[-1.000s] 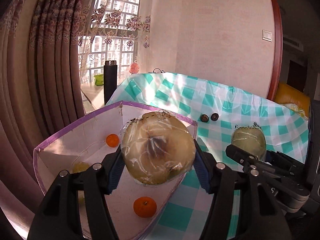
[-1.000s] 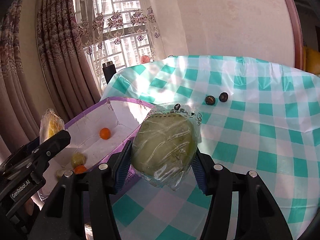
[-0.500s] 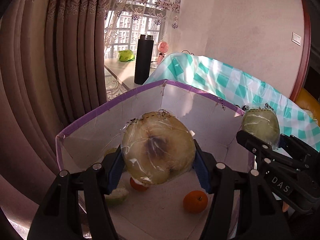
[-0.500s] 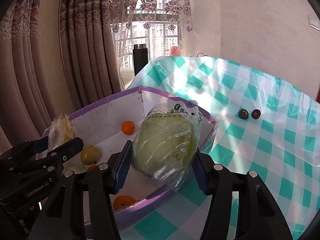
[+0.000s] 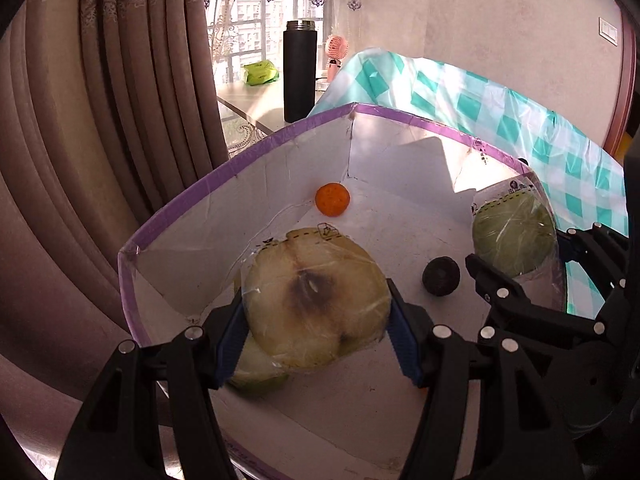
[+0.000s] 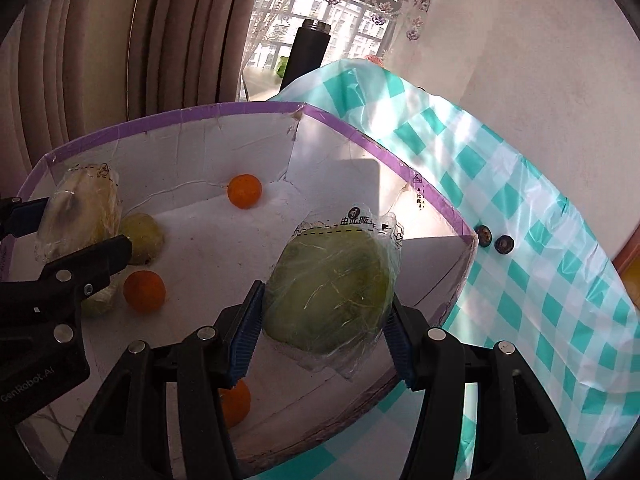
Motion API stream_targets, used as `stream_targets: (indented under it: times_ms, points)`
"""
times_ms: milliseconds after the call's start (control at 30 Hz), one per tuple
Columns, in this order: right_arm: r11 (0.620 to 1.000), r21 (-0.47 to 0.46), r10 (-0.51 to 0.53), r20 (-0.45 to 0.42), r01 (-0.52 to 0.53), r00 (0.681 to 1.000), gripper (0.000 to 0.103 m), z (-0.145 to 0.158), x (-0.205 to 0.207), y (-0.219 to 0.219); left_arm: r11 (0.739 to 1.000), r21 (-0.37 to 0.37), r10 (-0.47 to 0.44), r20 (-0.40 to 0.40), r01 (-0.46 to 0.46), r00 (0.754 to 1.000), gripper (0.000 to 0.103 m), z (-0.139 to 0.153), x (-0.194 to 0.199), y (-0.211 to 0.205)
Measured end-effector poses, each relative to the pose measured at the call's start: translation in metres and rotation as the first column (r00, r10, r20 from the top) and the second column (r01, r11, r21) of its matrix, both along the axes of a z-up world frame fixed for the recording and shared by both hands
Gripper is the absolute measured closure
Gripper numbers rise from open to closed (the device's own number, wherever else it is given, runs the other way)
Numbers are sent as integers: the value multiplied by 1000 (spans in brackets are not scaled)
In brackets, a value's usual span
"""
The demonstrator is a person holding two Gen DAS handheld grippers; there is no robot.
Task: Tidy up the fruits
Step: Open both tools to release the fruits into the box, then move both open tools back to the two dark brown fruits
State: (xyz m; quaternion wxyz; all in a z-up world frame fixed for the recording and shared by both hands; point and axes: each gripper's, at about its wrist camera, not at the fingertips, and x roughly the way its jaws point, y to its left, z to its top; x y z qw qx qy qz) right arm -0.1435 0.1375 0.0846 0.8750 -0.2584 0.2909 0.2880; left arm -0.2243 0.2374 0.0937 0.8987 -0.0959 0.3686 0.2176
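My left gripper (image 5: 316, 320) is shut on a plastic-wrapped half fruit with a brown core (image 5: 316, 300), held over the white box with a purple rim (image 5: 248, 160). My right gripper (image 6: 326, 320) is shut on a plastic-wrapped green fruit (image 6: 328, 292), also held over the box (image 6: 168, 114). Each gripper shows in the other's view, the right one (image 5: 516, 256) and the left one (image 6: 68, 232). In the box lie oranges (image 5: 332, 199) (image 6: 244, 191) (image 6: 144, 291), a dark round fruit (image 5: 441, 278) and pale green fruits (image 6: 142, 238).
Two dark small fruits (image 6: 494, 240) lie on the green-checked tablecloth (image 6: 520, 208) beyond the box. A black flask (image 5: 300, 70), a pink fan (image 5: 335, 50) and a green packet (image 5: 261, 74) stand on a side table by the curtain (image 5: 120, 120).
Both grippers have moved left from over the tablecloth to over the box and lower into it, each still holding its wrapped fruit.
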Motion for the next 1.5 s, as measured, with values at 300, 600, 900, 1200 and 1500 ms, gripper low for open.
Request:
stream_targets:
  times_ms: [300,600,900,1200,1500]
  points:
    - [999,-34,30,48,-28,998,37,-3,-12,4,1000,-25,0,50,1,999,21,1,-5,0]
    - [999,12,29,52,-29,998,25,1,-14,-7,1000,-23,6,65,-4,998,14,2,-6,-1]
    - [988,144,45,73,-55,996,19,11,-20,-41,997,76,-26,78,20,997,10,15,-7,-27]
    - [968,250,3,91,-26,996,17,18,-15,-93,982,173,-86,91,69,992,5,32,-4,-69]
    - [941,329,-106,52,83,993,17,10,6,-159,941,297,-186,61,160,981,2,42,14,-136]
